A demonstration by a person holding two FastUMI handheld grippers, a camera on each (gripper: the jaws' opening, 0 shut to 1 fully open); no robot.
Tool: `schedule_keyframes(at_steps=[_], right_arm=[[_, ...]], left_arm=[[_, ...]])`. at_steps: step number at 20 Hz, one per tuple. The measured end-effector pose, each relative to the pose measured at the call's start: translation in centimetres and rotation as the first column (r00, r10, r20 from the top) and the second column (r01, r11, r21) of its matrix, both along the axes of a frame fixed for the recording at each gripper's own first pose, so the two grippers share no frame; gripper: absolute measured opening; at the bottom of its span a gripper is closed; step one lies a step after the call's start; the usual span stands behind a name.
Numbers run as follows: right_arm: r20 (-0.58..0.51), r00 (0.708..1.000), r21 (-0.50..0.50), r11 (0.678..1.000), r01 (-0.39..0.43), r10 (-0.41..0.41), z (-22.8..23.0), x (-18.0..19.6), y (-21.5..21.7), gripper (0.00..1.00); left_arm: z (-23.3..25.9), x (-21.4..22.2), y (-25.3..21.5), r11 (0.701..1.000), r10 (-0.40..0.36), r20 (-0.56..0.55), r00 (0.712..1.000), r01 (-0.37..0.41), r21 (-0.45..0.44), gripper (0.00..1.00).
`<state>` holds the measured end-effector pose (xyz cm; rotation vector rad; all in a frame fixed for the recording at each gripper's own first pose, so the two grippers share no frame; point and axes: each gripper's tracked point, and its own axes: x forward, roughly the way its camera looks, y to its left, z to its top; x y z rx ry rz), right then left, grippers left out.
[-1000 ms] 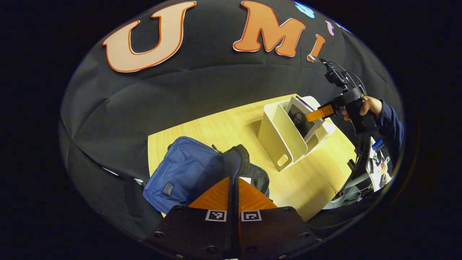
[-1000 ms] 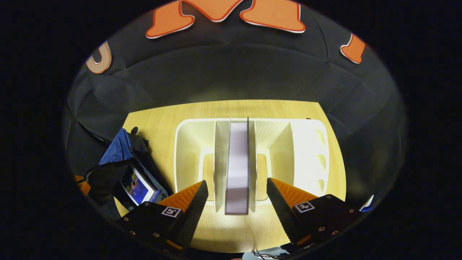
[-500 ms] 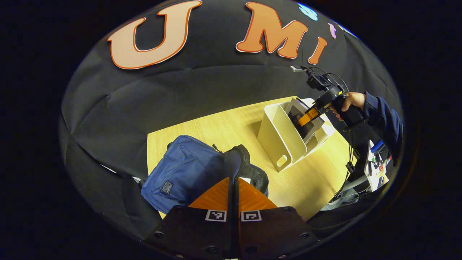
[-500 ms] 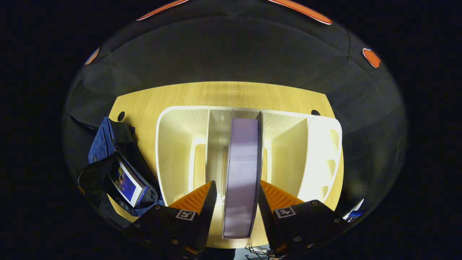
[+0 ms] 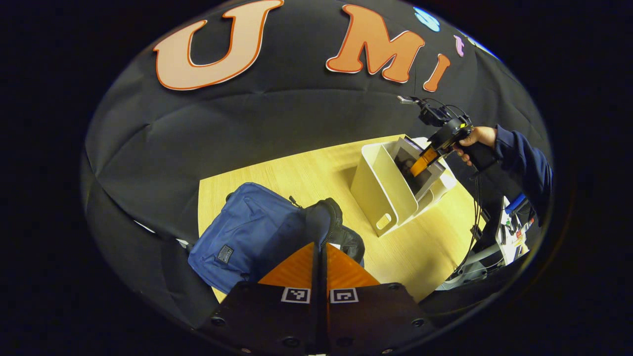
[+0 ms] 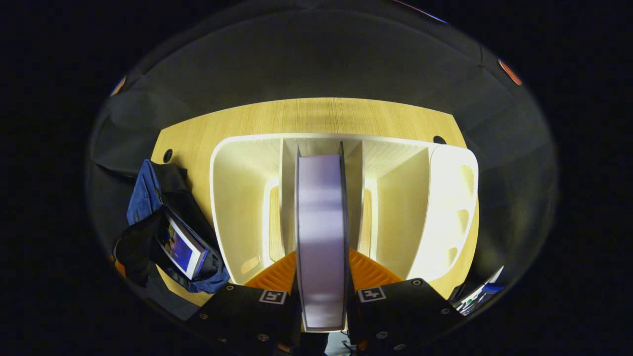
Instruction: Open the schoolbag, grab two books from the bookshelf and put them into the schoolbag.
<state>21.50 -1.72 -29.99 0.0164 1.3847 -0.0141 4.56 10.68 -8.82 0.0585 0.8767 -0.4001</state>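
In the left gripper view, the left tongs [image 5: 320,257] have their two orange fingers pressed flat together with nothing between them, just as a second ago, hovering over the open mouth of the blue schoolbag [image 5: 247,237]. The schoolbag lies on the desk [image 5: 296,178] to the left of the cream bookshelf [image 5: 381,193], well apart from it. What has changed is at the bookshelf: the right tongs [image 5: 420,160], held by a hand [image 5: 477,141] in a dark sleeve [image 5: 521,158], were level with the book's top edge a second ago and have now sunk down into the bookshelf's middle part, alongside the dark-covered book [image 5: 408,158]. One schoolbag, one bookshelf and one book in the bookshelf can be counted here. This view gives the hand and the bag's outside.

In the right gripper view, the right tongs [image 6: 321,274] stood wide apart a second ago; now both orange fingers [image 6: 368,272] press on the covers of the one book [image 6: 321,227], gripping it from above in the middle compartment of the bookshelf [image 6: 445,198], which has three open compartments. This view looks into the schoolbag [image 6: 148,198], left of the bookshelf, where one other book [image 6: 183,247] with a blue cover sits inside the open mouth.
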Motion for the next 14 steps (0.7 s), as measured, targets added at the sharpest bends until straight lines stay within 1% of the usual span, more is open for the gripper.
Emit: schedule_keyframes(at_steps=[3, 8, 9, 10, 14], right_arm=[[0.025, 1.0, -0.021, 1.0, 0.003, -0.003, 1.5, -0.1, -1.4, 0.37], [0.081, 0.997, 0.009, 1.0, 0.0, 0.0, 5.2, -0.5, -2.1, 0.37], [0.095, 0.995, 0.011, 1.0, -0.004, 0.003, 6.0, -0.7, -2.4, 0.33], [0.106, 0.994, 0.017, 1.0, -0.007, 0.005, 6.7, -0.9, -2.5, 0.37], [0.157, 0.988, 0.072, 0.997, -0.016, 0.004, 10.2, -1.8, -2.3, 0.37]], left_arm=[[-0.1, 0.1, 0.0, 1.0, 0.002, -0.001, 1.0, -0.002, -0.011, 0.01], [-0.3, -0.2, -0.1, 1.0, 0.013, -0.002, 1.0, -0.013, -0.022, 0.01], [-0.3, -0.1, -0.1, 1.0, 0.015, 0.0, 1.0, -0.015, -0.02, 0.01], [-0.2, -0.1, -0.1, 1.0, 0.017, 0.004, 1.0, -0.017, -0.02, 0.01], [-0.3, -0.1, -0.2, 0.999, 0.029, 0.006, 1.0, -0.029, -0.023, 0.01]])
